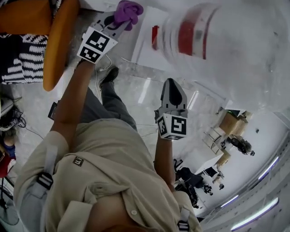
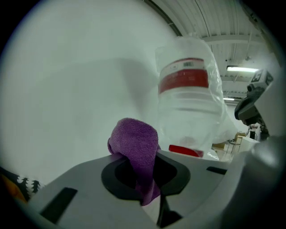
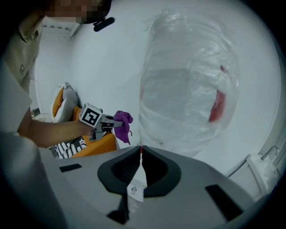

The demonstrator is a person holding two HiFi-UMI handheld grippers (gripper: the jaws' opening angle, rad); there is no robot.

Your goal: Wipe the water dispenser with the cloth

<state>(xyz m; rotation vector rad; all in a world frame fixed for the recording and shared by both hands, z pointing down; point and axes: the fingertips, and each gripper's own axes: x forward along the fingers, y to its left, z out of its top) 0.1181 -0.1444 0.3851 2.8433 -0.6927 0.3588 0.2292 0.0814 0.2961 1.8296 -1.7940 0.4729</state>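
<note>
Water dispenser (image 1: 147, 43) at upper centre of head view: white body, topped by bottle (image 1: 199, 29) wrapped in clear film, red label band. Cloth (image 1: 127, 11) purple, bunched, pinched between jaws of left gripper (image 1: 118, 20). Held raised just beside the dispenser's left edge, near the bottle; contact with either not determinable. Right gripper (image 1: 172, 86) lower, well apart from the cloth, pointed toward the bottle; jaws pressed together at the tips, nothing between. Orange chair (image 1: 59, 41) at left, beside the left forearm.
</note>
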